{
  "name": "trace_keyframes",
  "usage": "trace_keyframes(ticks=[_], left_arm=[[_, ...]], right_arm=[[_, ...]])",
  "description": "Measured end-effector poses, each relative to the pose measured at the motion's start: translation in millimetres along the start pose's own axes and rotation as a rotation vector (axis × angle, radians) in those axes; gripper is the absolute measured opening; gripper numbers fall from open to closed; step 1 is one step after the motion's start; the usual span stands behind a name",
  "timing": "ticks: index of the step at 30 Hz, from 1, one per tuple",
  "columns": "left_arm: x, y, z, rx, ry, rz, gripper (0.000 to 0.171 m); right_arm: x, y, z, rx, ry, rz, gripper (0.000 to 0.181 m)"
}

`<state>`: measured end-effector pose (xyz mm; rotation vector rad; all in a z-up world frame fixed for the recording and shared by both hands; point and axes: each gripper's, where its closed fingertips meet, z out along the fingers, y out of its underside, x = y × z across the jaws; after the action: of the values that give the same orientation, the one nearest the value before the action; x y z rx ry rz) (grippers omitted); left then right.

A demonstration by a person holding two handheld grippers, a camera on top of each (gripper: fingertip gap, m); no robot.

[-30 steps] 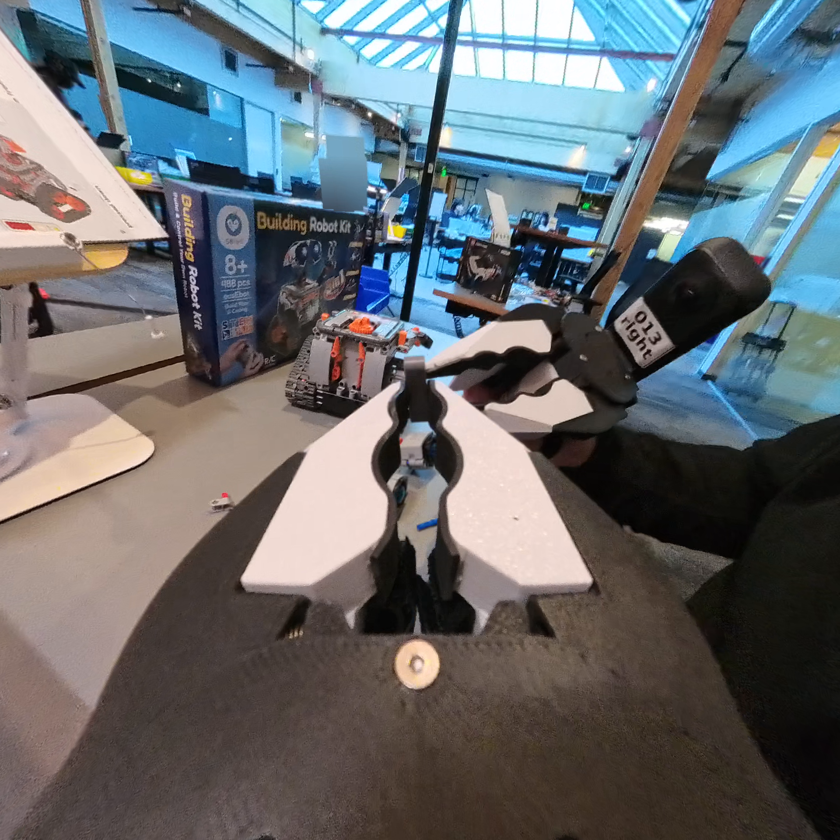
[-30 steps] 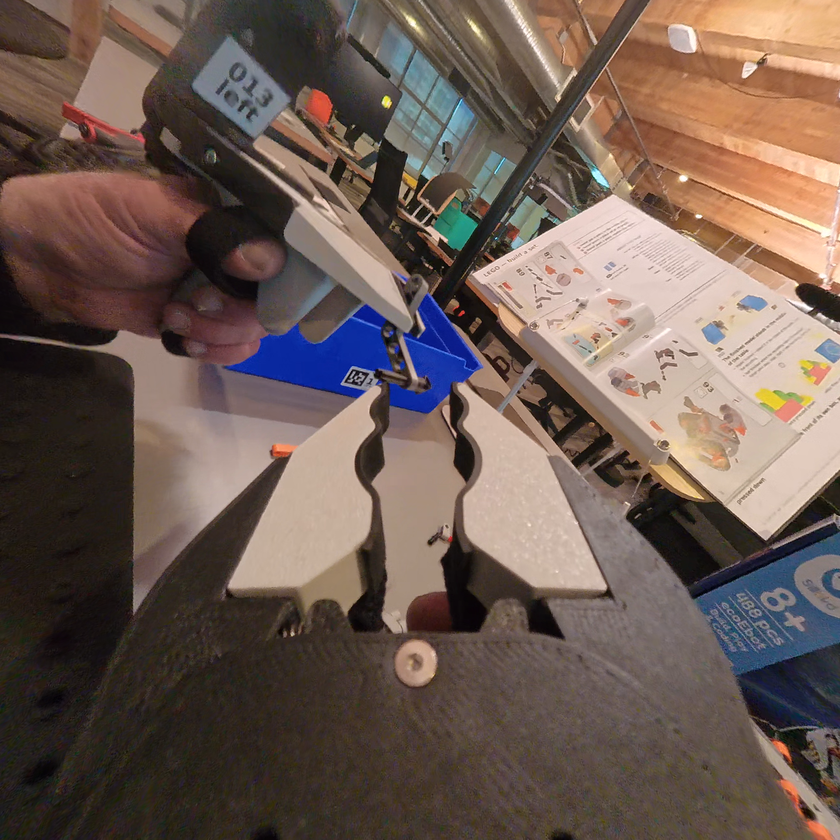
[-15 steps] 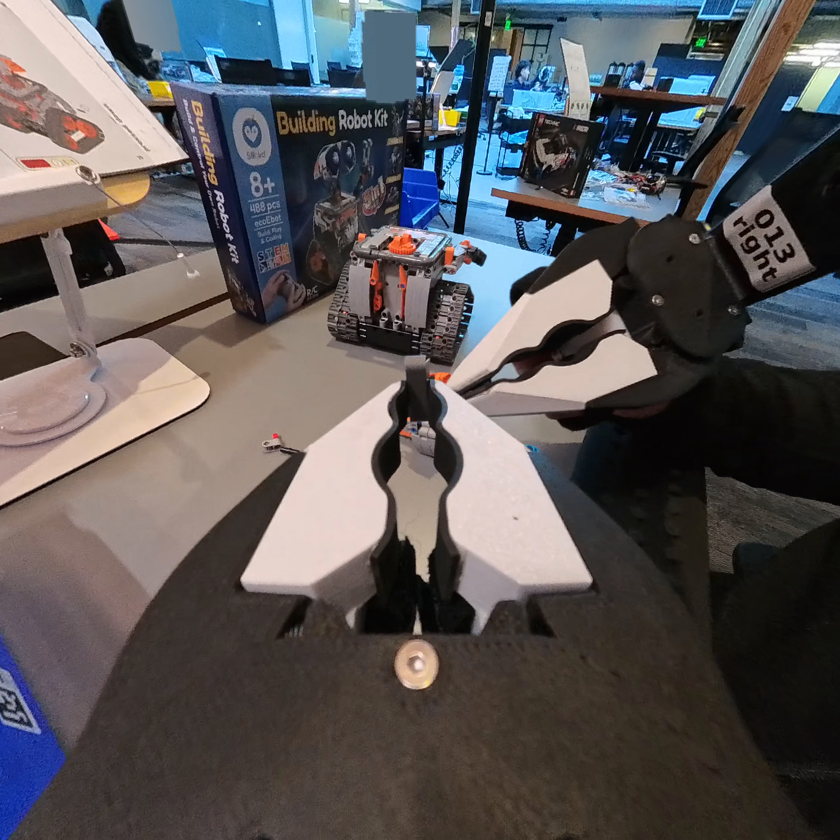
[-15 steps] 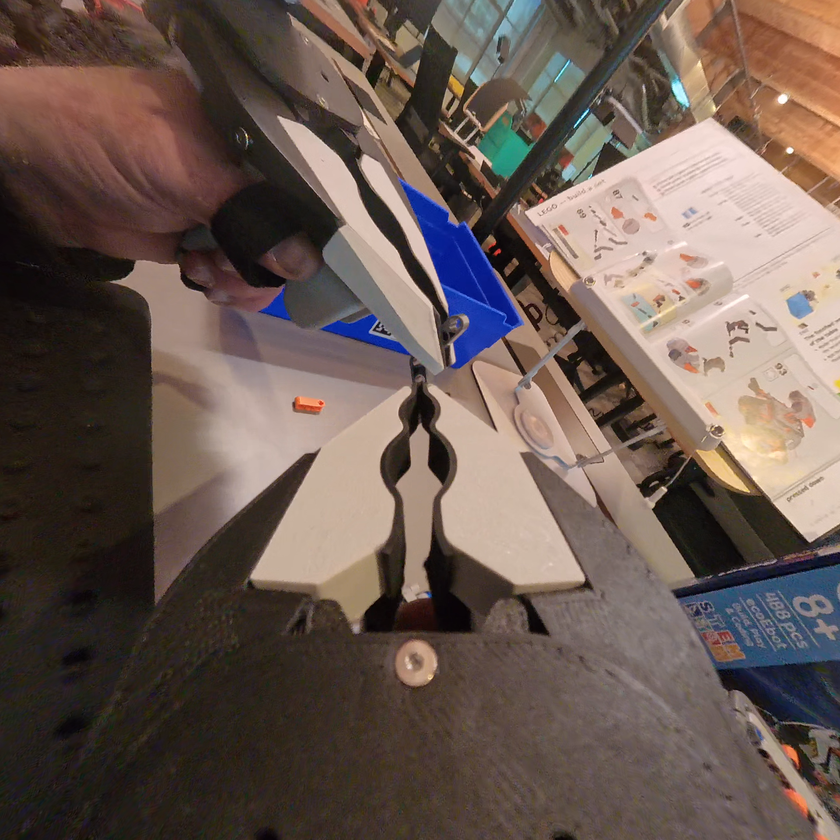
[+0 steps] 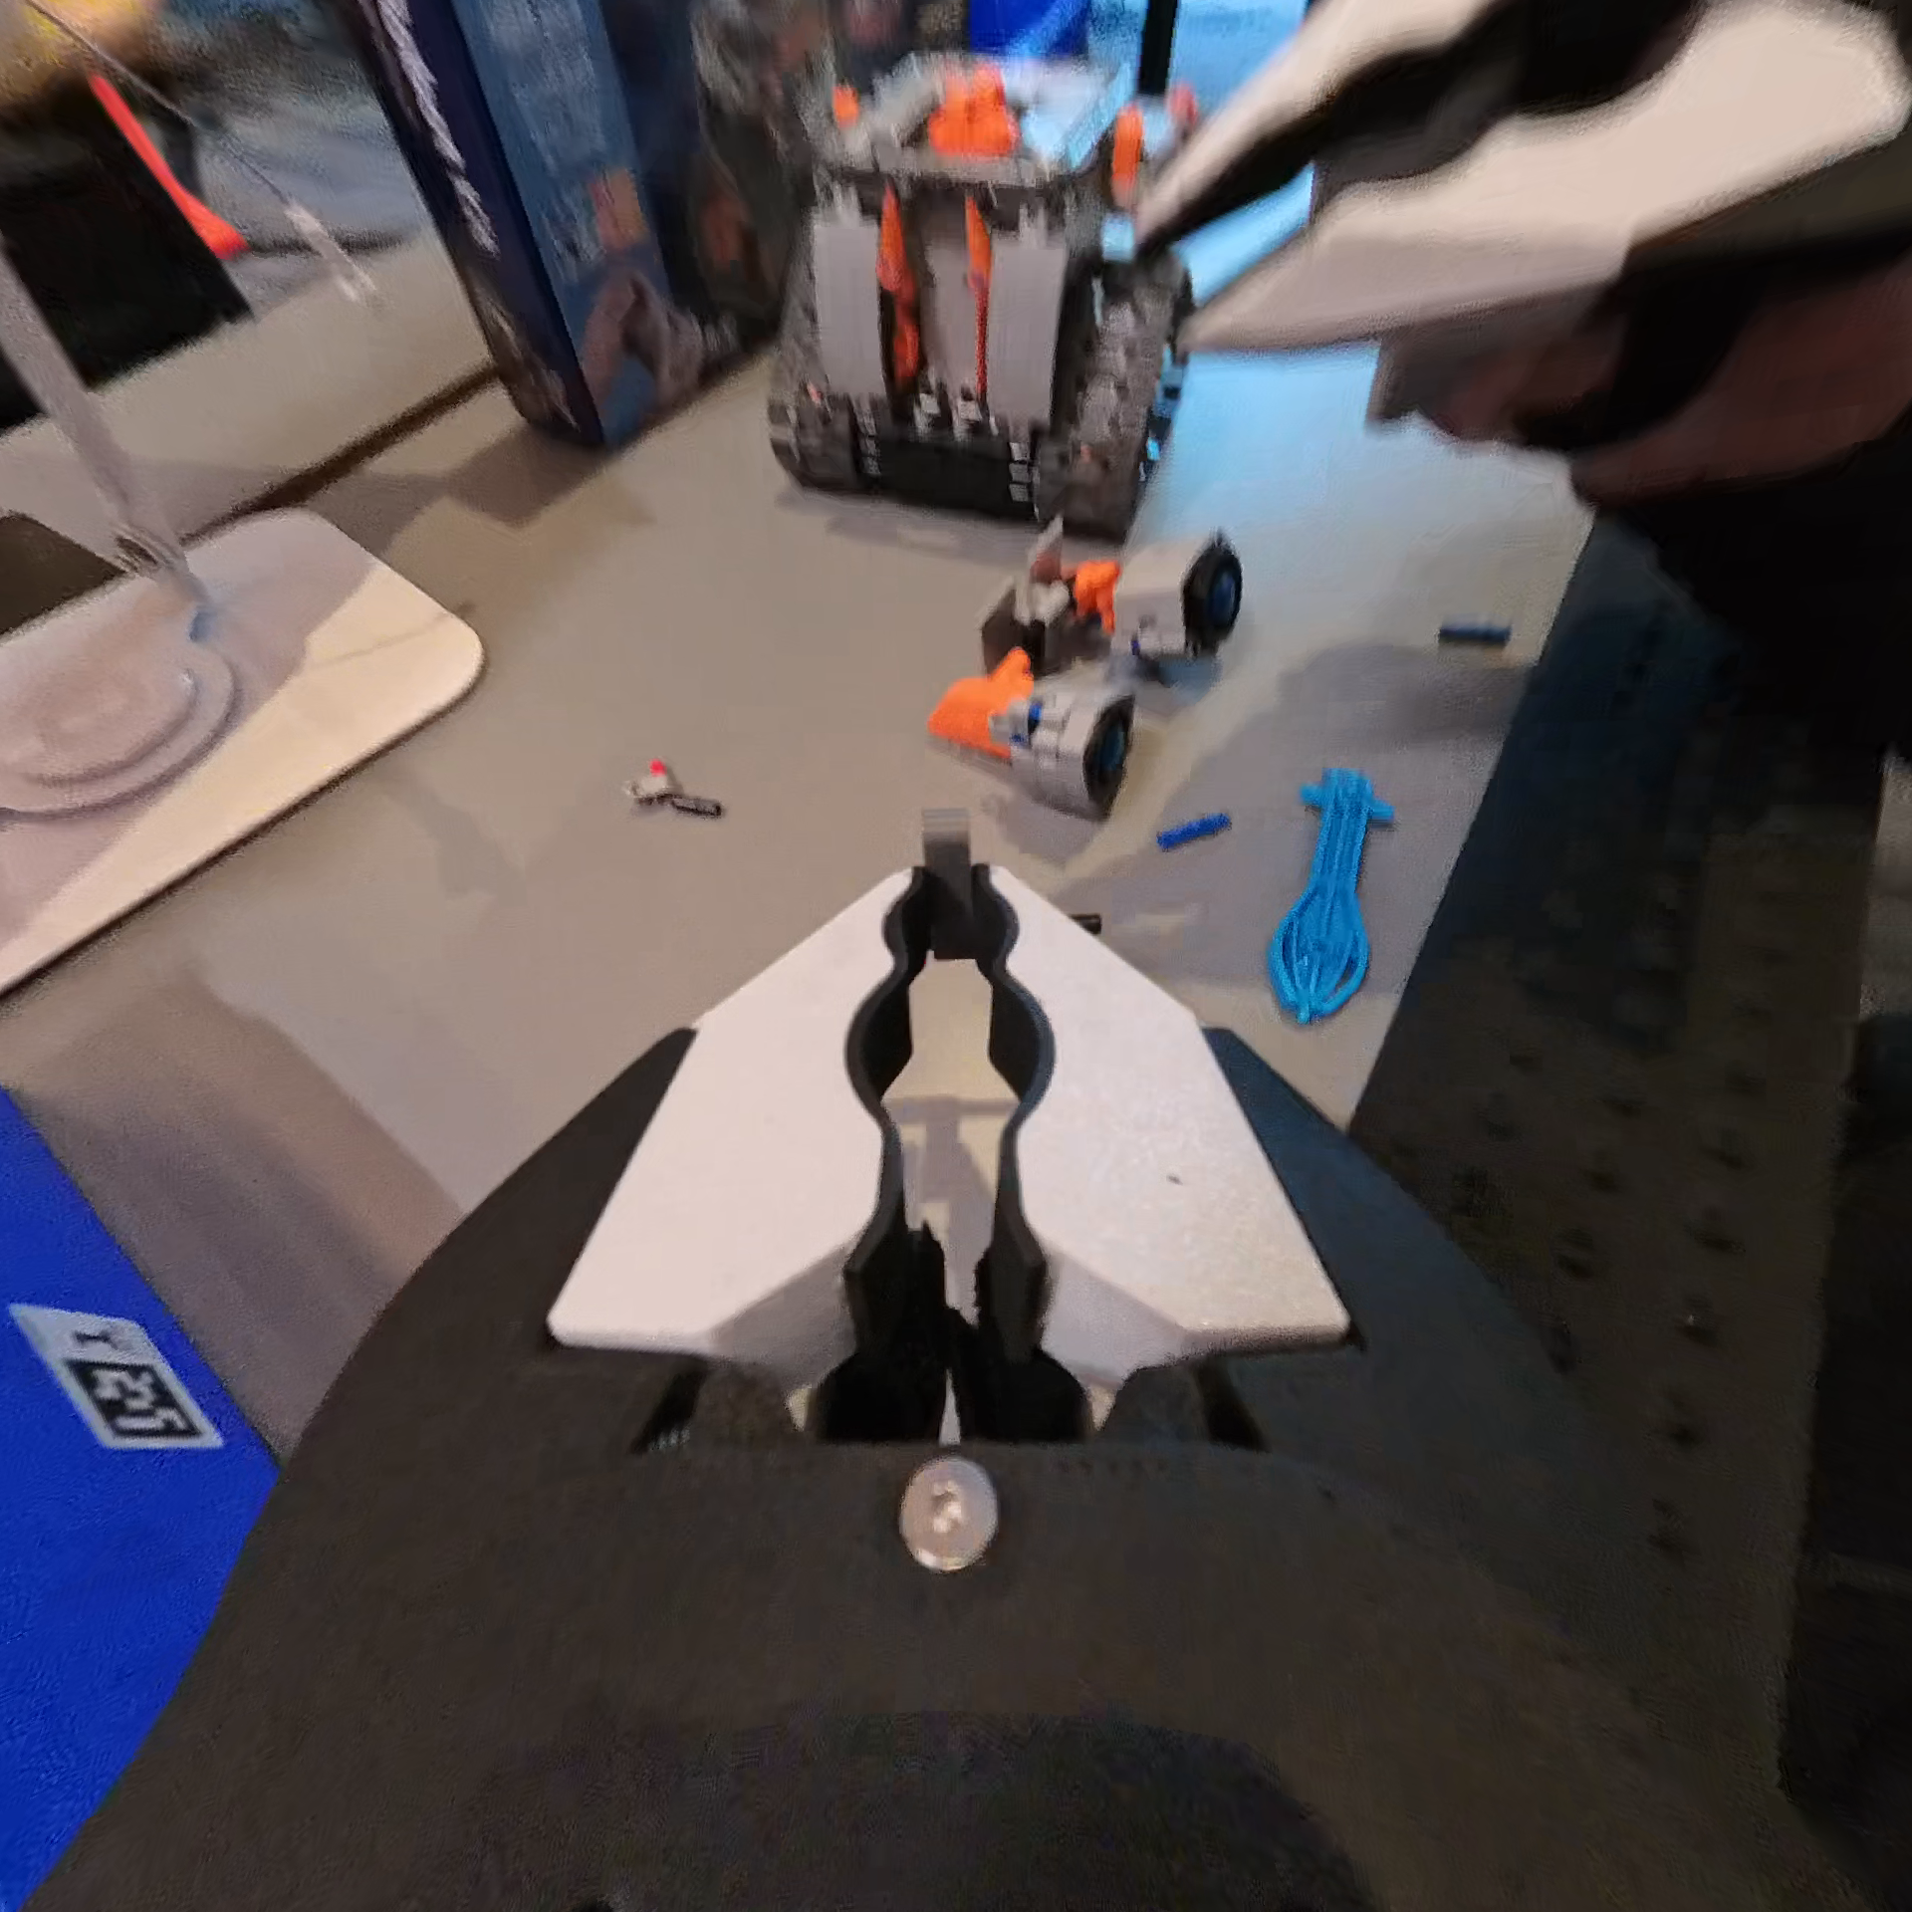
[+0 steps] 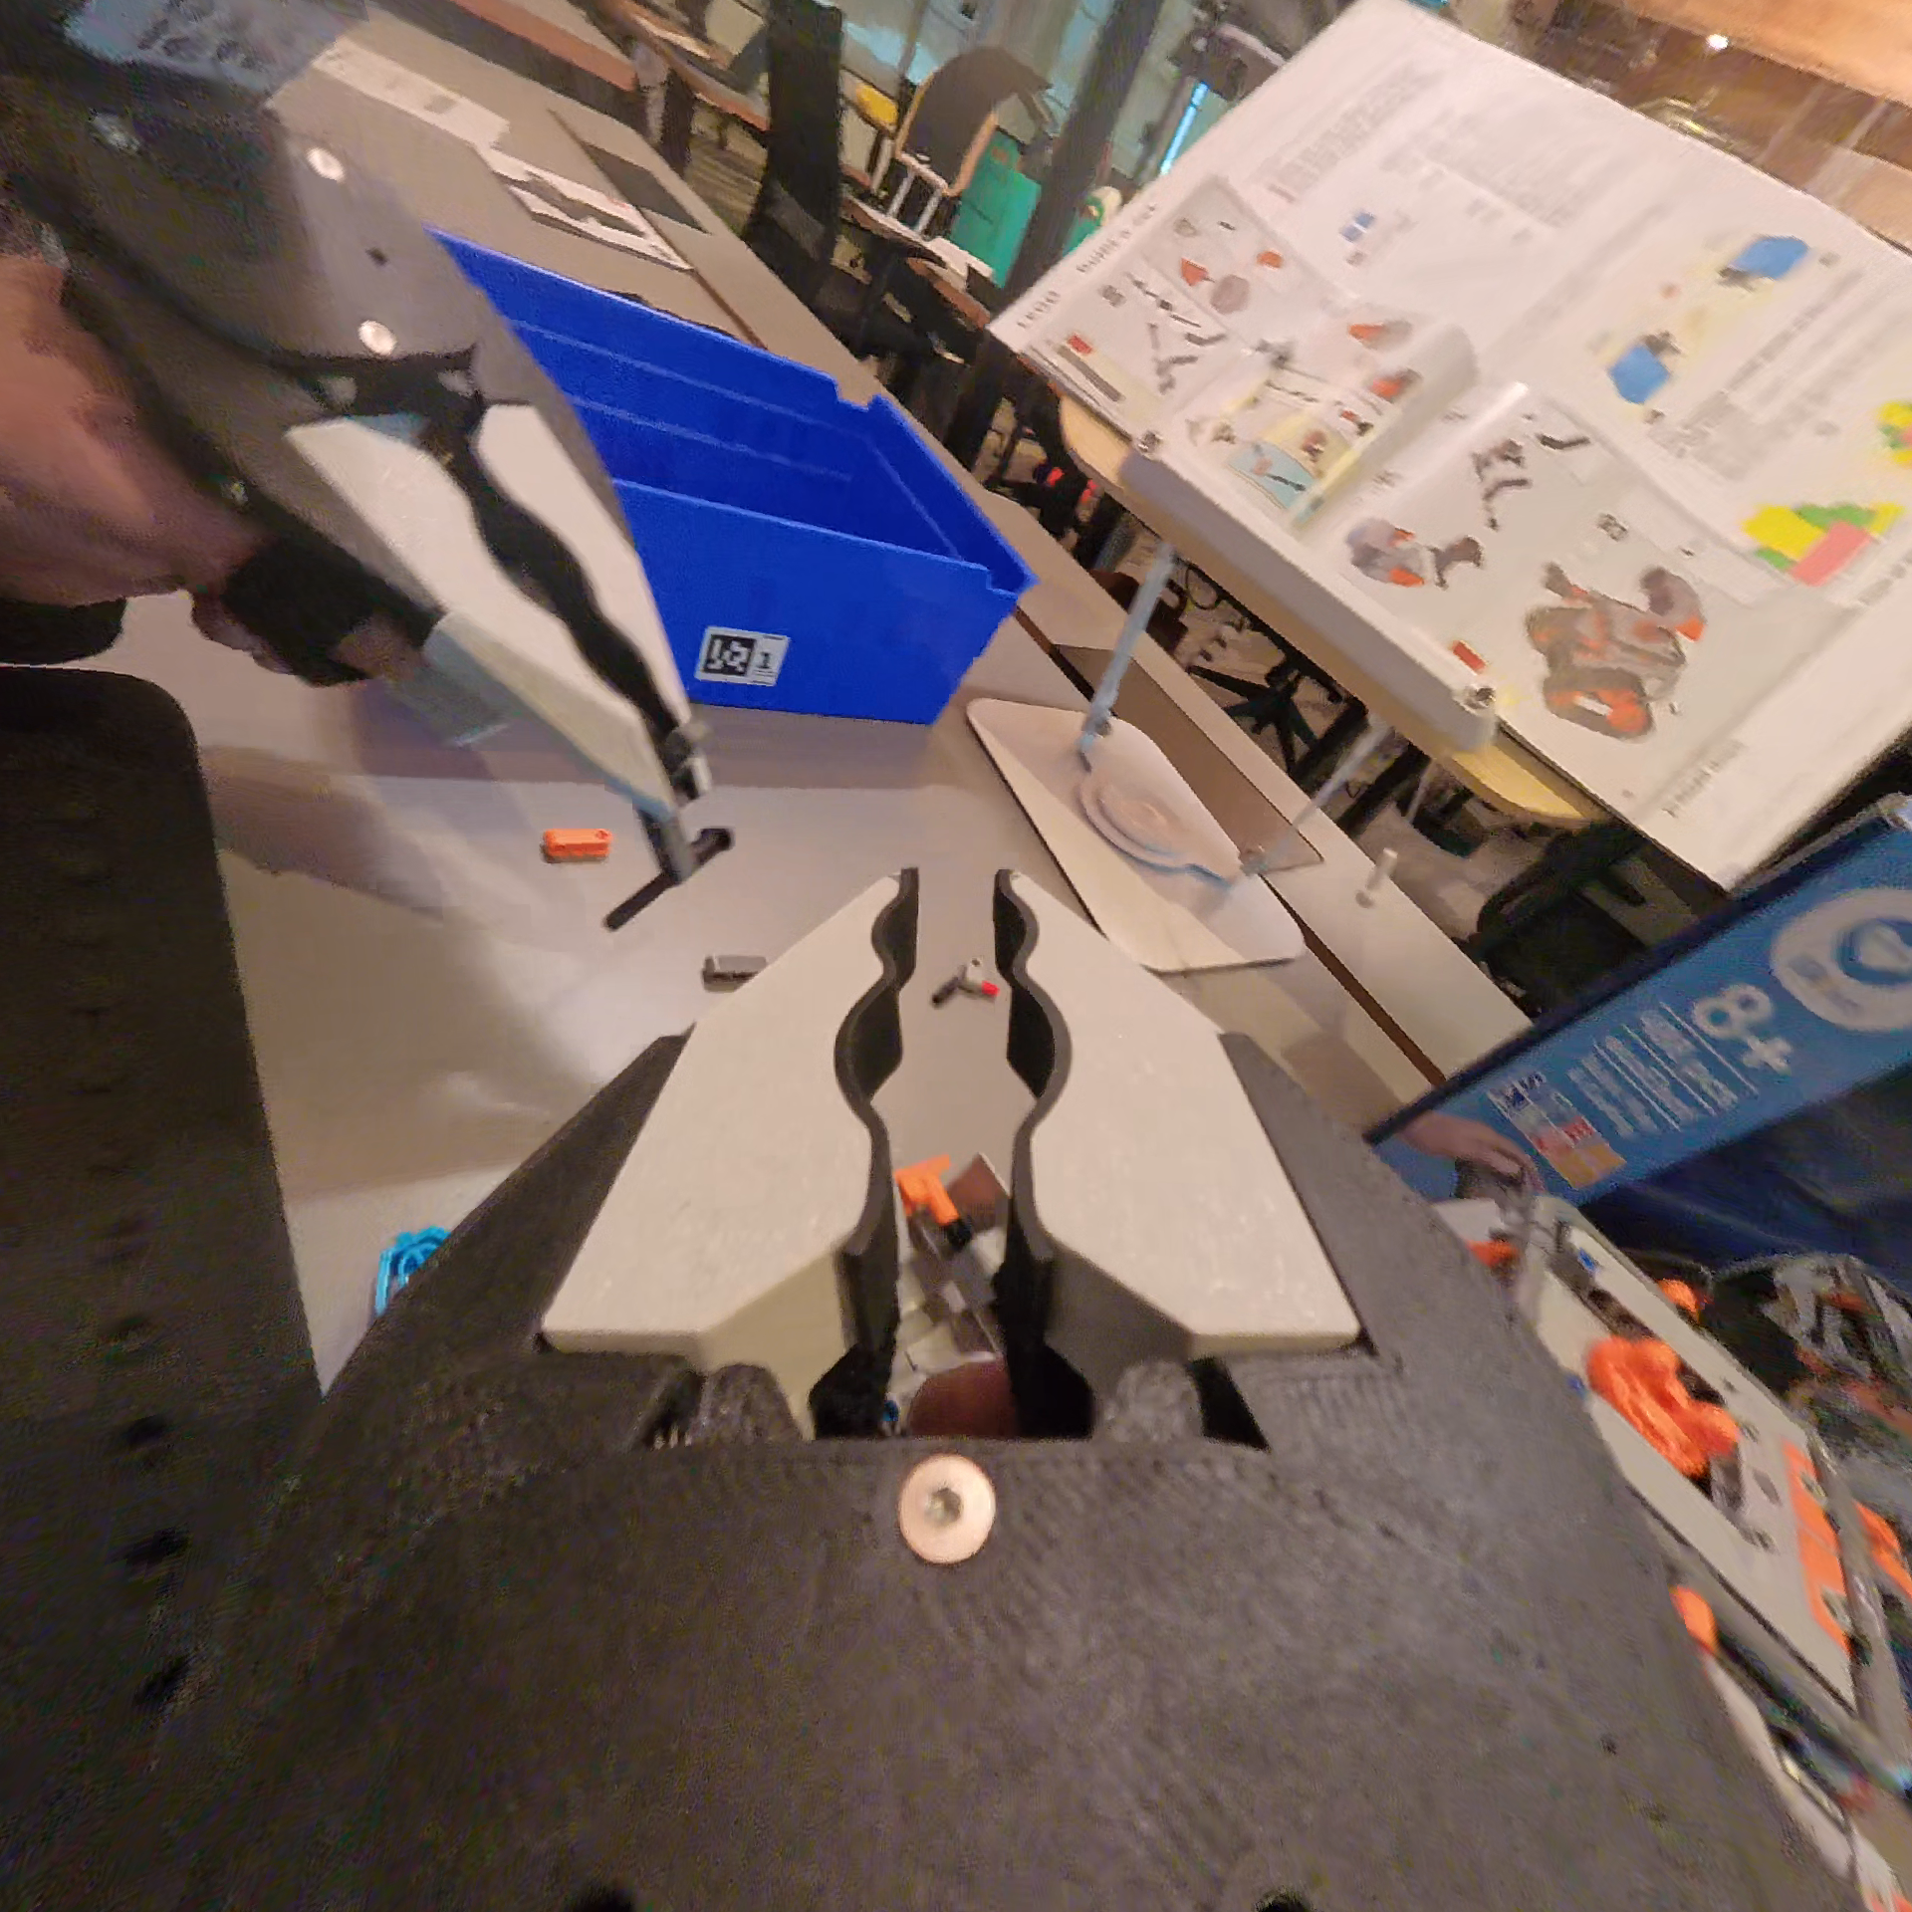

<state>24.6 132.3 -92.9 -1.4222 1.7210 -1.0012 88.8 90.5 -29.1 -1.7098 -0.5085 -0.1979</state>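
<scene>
While your left gripper (image 5: 947,879) pinches the small dark brick piece (image 5: 944,867) by its end above the grey table (image 5: 579,931), your right gripper (image 6: 954,890) is open and empty. The piece looks light, hard and slippery, so grip its flat sides.

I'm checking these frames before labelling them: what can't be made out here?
- Left wrist view: tracked toy vehicle and blue box are motion-blurred.
- Left gripper: the grey piece it pinches is mostly hidden by its tips.
- Right wrist view: small assembly is mostly hidden behind the right gripper.
</scene>
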Motion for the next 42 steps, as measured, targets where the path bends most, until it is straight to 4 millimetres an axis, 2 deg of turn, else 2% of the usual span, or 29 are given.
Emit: trace_keyframes(ticks=[4, 6, 9, 15, 18, 23, 29, 37, 42], left_arm=[[8.3, 29.8, 14.9, -0.169, 0.027, 0.037, 0.005], [9.9, 43.3, 20.0, -0.231, 0.033, 0.034, 0.005], [11.1, 56.4, 24.4, -0.28, 0.038, 0.043, 0.006], [9.4, 59.0, 23.4, -0.266, 0.033, 0.039, 0.006], [11.6, 64.2, 23.6, -0.265, 0.046, 0.039, 0.009], [13.9, 65.9, 25.0, -0.247, 0.062, 0.051, 0.005], [8.2, 66.6, 21.7, -0.233, 0.045, 0.042, 0.005], [-7.6, 63.3, 7.7, -0.184, -0.046, 0.026, 0.005], [-9.2, 60.8, 5.9, -0.152, -0.072, 0.03, 0.005]], right_arm=[[1.2, 21.3, -3.6, -0.085, -0.048, 0.034, 0.012], [-6.3, 31.8, 1.6, -0.145, -0.096, 0.025, 0.013], [-19.1, 37.3, 12.3, -0.203, -0.157, -0.02, 0.013], [-33.9, 38.8, 38.4, -0.323, -0.234, -0.155, 0.019], [-37.0, 37.0, 47.6, -0.331, -0.264, -0.162, 0.018], [-40.2, 37.7, 58.6, -0.357, -0.301, -0.169, 0.018], [-40.3, 39.8, 71.7, -0.411, -0.338, -0.205, 0.019], [-48.3, 52.1, 87.9, -0.495, -0.409, -0.25, 0.027], [-57.8, 65.1, 92.4, -0.571, -0.465, -0.286, 0.034]])
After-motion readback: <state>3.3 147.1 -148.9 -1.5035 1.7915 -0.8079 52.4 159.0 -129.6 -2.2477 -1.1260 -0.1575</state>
